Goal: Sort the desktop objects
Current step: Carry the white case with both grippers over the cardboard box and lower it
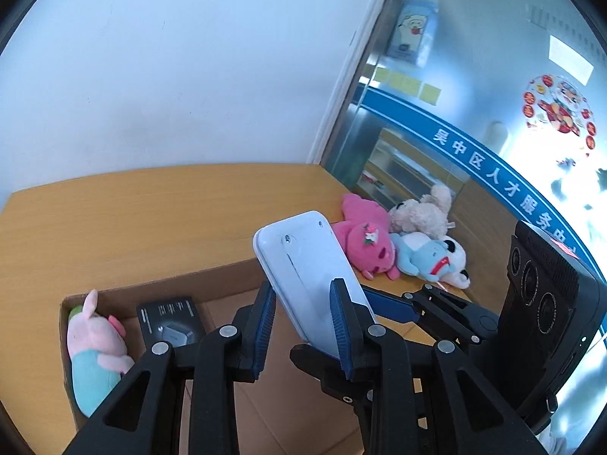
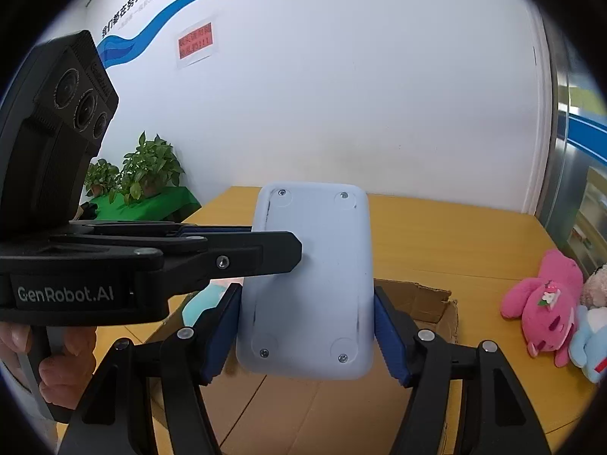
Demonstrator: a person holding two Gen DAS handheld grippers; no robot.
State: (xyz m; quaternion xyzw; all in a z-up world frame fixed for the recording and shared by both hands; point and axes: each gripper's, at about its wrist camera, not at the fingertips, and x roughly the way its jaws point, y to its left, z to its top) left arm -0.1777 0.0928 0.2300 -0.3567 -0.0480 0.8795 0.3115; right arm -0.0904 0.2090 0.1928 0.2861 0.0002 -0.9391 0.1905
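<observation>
Both grippers, left gripper (image 1: 303,326) and right gripper (image 2: 307,330), clamp my white device (image 2: 307,280) above the cardboard box (image 1: 227,288); next: lower in, release

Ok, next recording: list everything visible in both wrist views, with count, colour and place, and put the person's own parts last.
Flat device: one, pale blue-white, screws on its back, held up over the box between both tools.
Cardboard box: one, brown, open, on the table below the device.
Pig plush: one, pink and teal, in the box's left end.
Black packet: one, inside the box beside the pig.
Plush toys: pink, cream, and light blue, piled on the table's right side.
Table: one, orange wood.
Potted plants: green, on a green cloth, far left.
Left tool: black, blue pads, gripping the device's edge.
Right tool: black, blue pads, gripping the device's sides.
Hand: one, on the left tool's handle.
</observation>
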